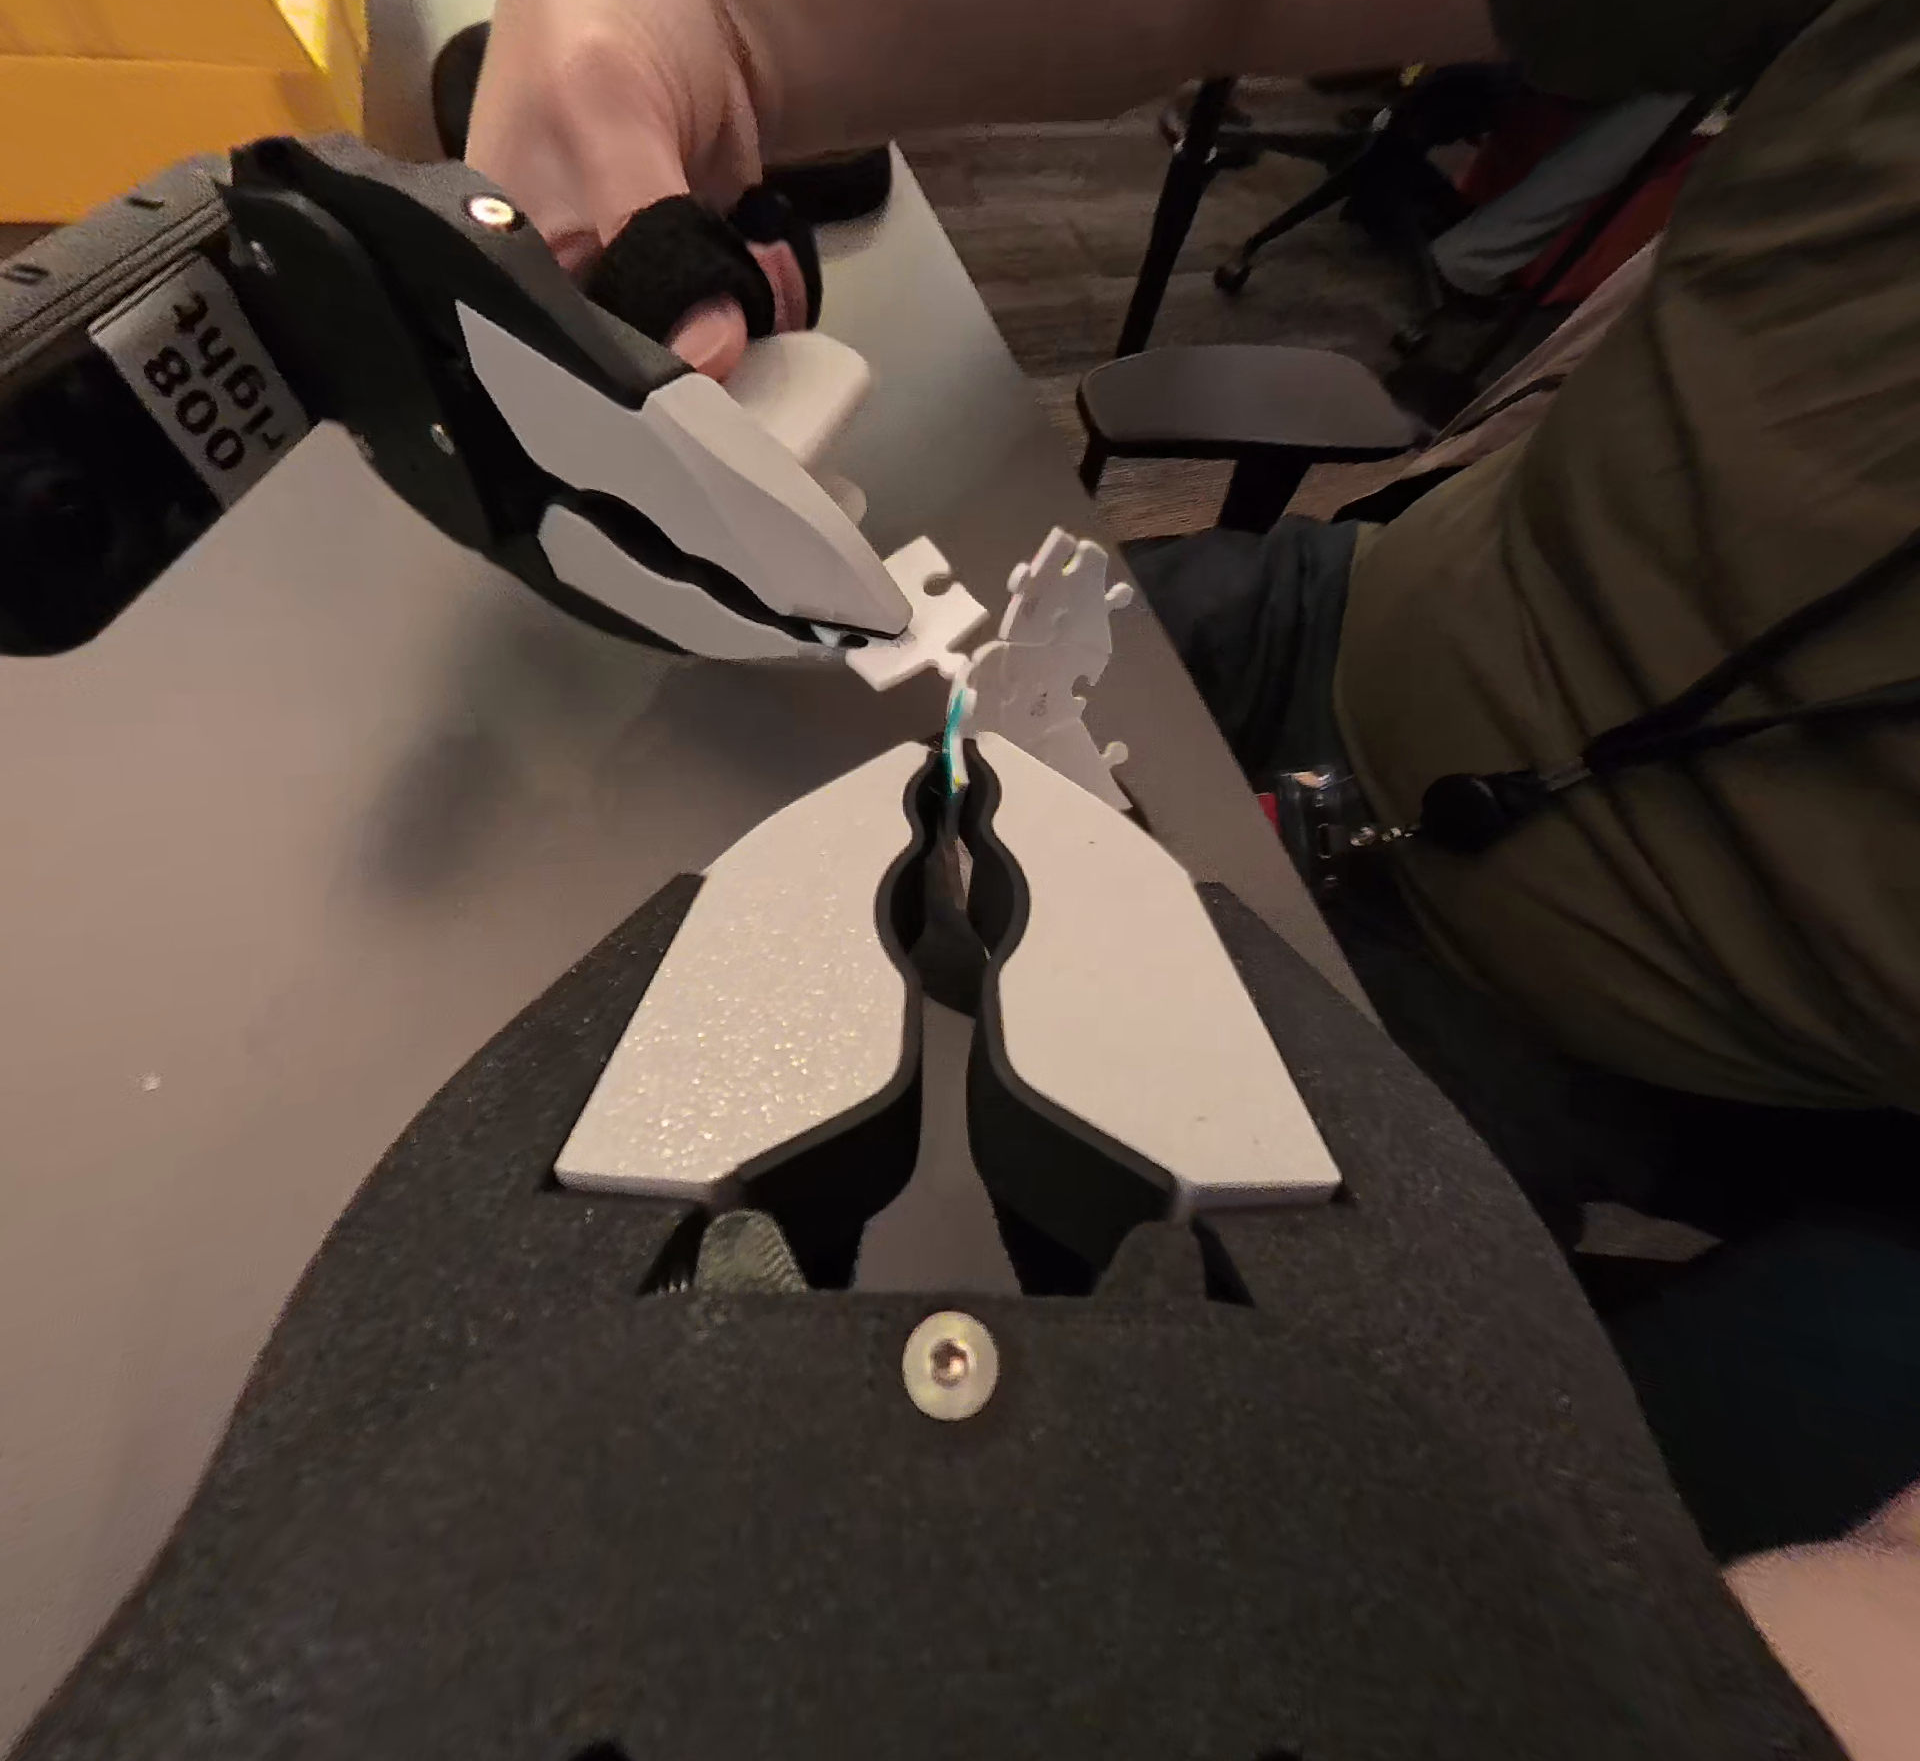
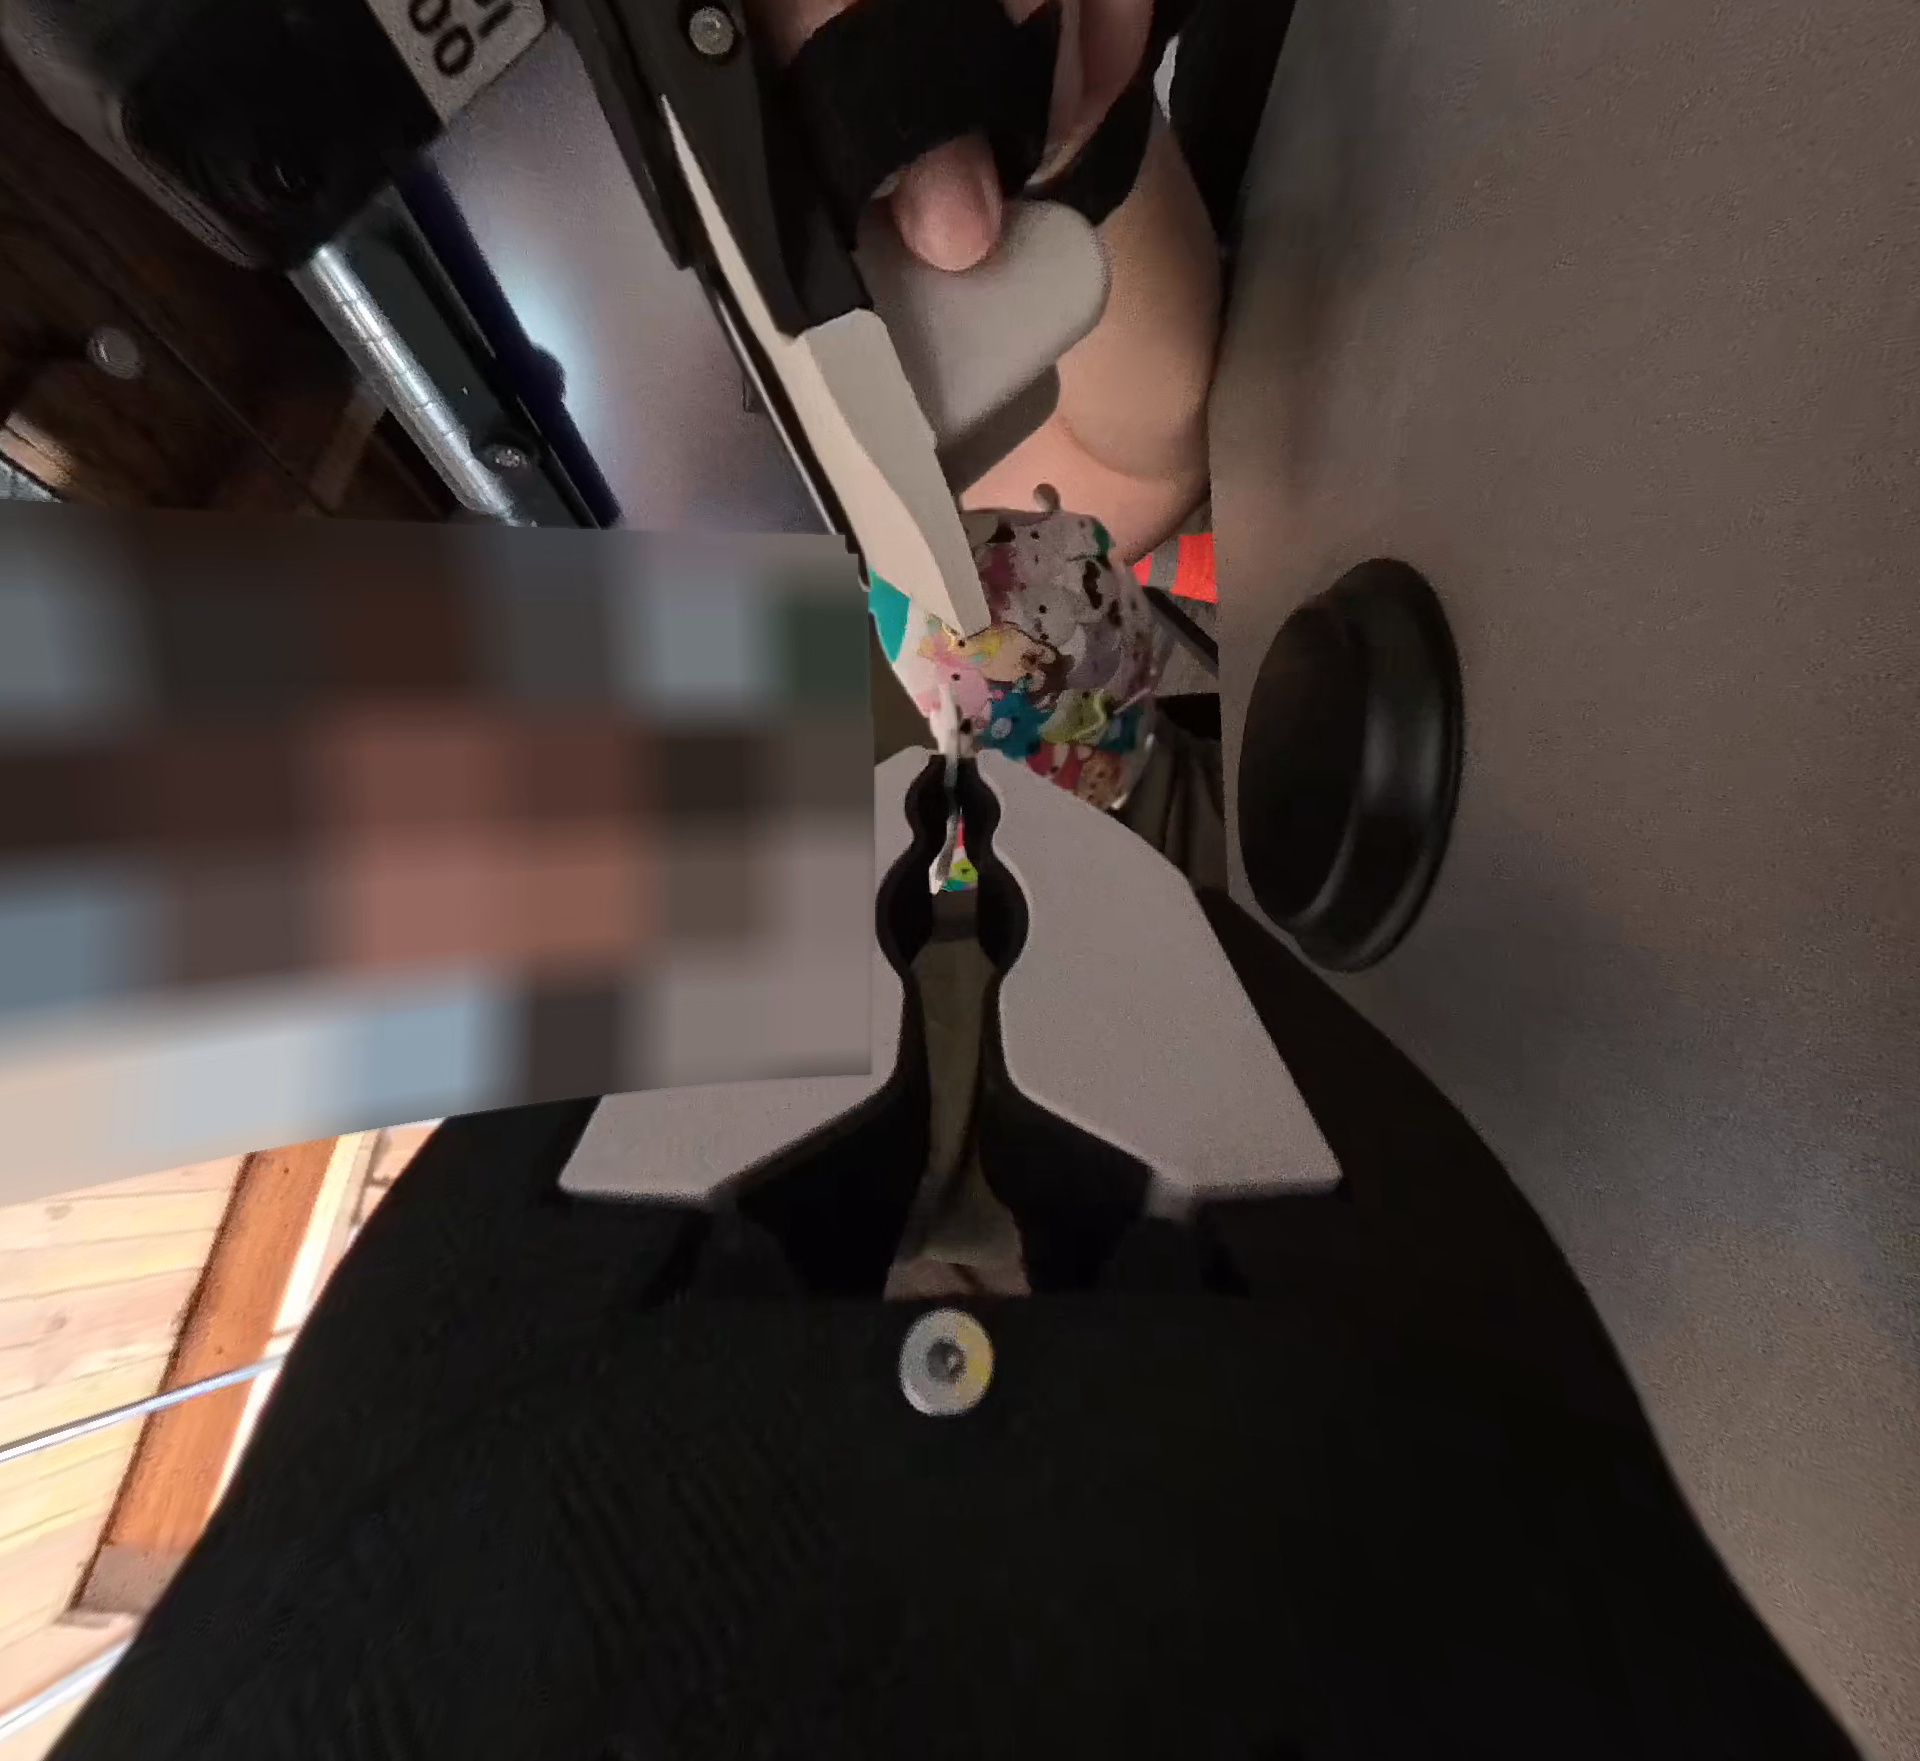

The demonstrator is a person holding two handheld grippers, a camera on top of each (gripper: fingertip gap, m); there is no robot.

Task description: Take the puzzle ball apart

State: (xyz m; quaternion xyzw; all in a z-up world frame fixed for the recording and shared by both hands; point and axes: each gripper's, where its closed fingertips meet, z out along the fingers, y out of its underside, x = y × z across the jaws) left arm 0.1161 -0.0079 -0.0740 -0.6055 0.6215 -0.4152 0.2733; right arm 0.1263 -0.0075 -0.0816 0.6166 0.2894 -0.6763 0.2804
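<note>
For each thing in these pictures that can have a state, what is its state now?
Left gripper: shut on the puzzle chunk, held above the table.
Right gripper: shut on the single piece.
Puzzle chunk: several pieces joined, white backs showing, clamped at its edge.
Single piece: pinched at its edge, seemingly meeting the chunk at one corner.
Black round object: lying on the table, untouched.

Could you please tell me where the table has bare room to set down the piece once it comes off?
The grey table lies bare left of the left gripper, under the right gripper. It is crowded by the table's right edge, where both grip the puzzle pieces.
</note>
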